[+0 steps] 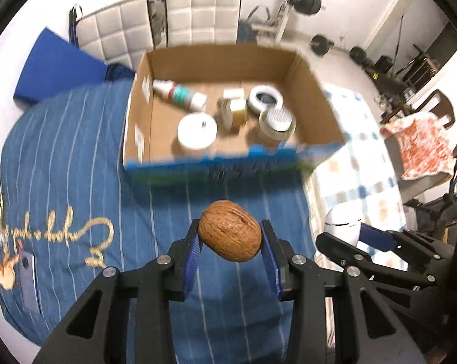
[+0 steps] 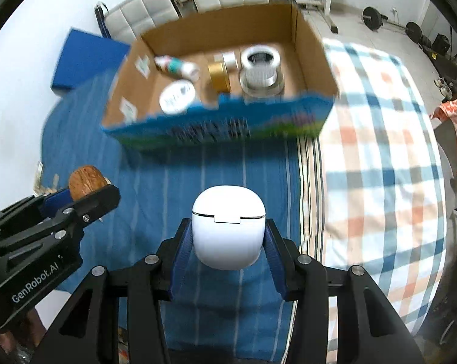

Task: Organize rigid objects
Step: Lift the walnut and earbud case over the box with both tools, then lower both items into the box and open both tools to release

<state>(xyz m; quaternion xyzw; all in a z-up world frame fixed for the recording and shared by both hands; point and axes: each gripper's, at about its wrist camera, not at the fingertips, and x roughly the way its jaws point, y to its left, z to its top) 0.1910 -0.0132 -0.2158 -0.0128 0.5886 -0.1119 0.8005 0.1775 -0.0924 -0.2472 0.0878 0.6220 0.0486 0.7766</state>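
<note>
Left claw [image 1: 231, 236] pinches walnut [image 1: 230, 230] above bed [image 1: 61, 151]; right claw [image 2: 228, 236] clamps white earbud case [image 2: 228, 227]. Cardboard box [image 1: 316, 91] ahead. Walnut likely light, hard, round; case glossy, slip-prone. Mid-body side grips look safest.

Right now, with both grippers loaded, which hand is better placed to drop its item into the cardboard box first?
Slightly the left, though it's close. The left gripper, shut on the walnut, faces the cardboard box squarely. The right gripper, holding the white case, sits toward the box's right corner.
</note>
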